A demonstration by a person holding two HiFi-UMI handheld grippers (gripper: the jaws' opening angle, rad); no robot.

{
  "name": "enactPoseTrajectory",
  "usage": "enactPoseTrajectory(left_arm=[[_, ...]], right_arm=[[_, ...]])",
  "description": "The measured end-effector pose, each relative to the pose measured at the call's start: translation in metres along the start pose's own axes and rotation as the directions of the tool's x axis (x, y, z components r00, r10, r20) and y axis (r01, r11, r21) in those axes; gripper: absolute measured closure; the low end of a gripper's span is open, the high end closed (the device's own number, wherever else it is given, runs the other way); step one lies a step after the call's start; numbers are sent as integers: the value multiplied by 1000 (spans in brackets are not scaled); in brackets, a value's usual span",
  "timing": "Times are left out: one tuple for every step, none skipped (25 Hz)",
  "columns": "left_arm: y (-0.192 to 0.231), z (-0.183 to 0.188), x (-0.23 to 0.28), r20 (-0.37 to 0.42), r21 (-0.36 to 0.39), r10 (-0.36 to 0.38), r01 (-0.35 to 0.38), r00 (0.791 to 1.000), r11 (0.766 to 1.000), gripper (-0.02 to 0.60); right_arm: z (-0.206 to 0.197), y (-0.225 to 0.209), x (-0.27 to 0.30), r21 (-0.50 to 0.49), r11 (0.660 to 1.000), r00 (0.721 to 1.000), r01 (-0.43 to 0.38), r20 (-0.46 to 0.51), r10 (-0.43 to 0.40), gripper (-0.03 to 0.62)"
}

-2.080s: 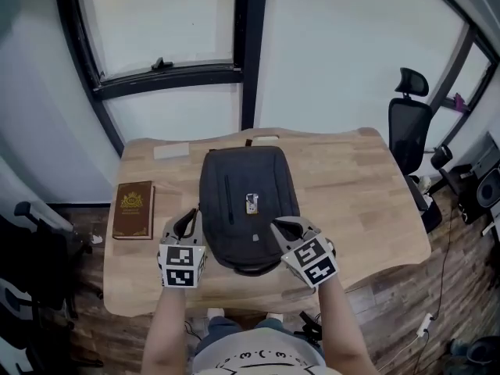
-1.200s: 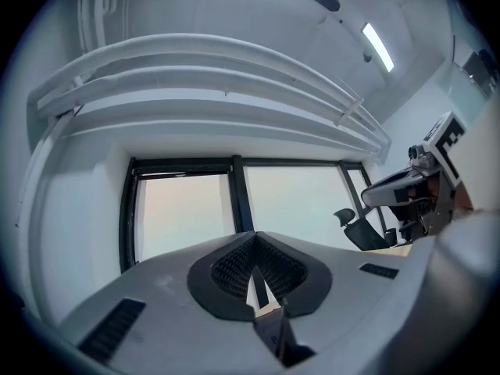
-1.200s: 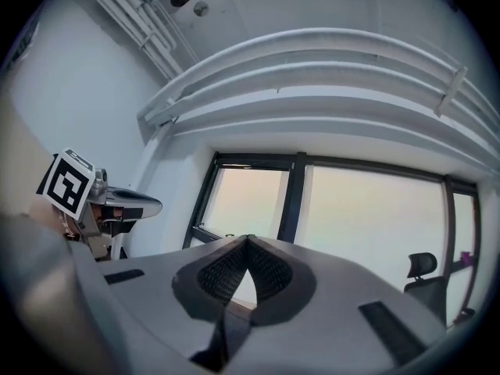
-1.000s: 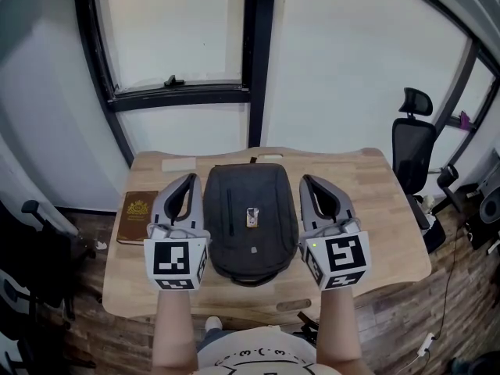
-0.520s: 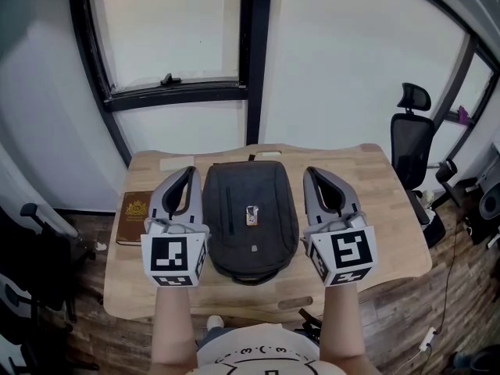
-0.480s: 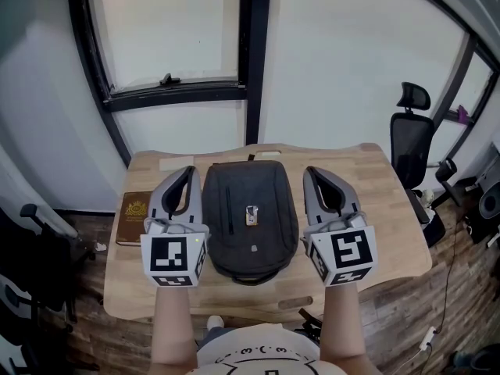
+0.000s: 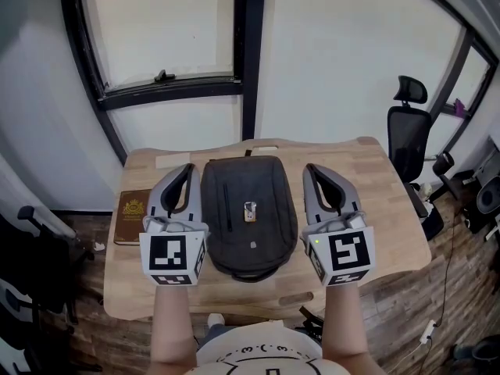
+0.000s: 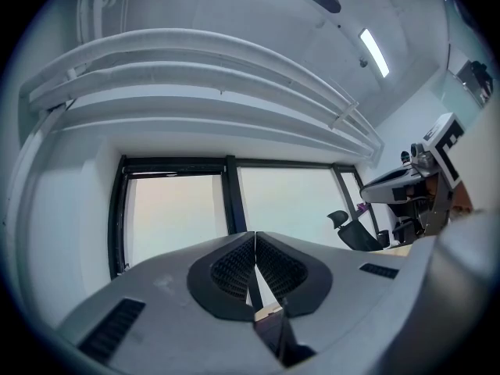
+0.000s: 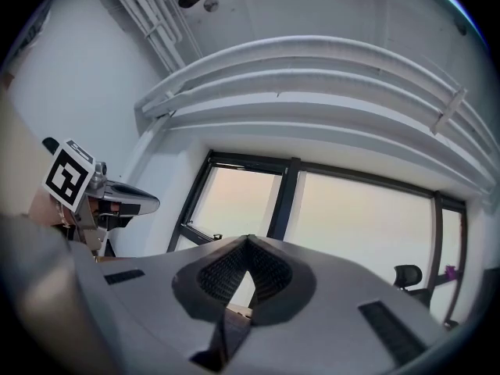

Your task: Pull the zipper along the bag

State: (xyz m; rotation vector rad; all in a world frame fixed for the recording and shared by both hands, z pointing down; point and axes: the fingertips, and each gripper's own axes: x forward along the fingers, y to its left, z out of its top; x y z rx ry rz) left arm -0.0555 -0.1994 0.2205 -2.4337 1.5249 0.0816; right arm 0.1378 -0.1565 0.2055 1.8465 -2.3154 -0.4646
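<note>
tabletop (image 7: 375, 186): bag (image 7: 262, 186) between left tongs (image 7: 187, 170), right tongs (image 7: 310, 170)

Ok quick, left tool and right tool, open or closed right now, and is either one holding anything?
Left tool: closed, holding nothing, not touching the bag.
Right tool: closed, holding nothing.

A wooden table (image 7: 375, 178) stood before a black-framed window (image 7: 248, 53). A brown book (image 7: 131, 216) with a gold emblem lay flat near the table's left edge; a pale flat strip (image 7: 172, 159) lay at its far edge. A black office chair (image 7: 408, 135) stood to the right on the wood floor (image 7: 437, 303).
</note>
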Motion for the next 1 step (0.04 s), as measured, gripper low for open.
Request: enactPoseTrajectory(left_arm=[[0,-1,0,-2,0,-1,1,1000,1000,565]], right_arm=[[0,1,0,-7,1000,1000,3,1,-3,543]])
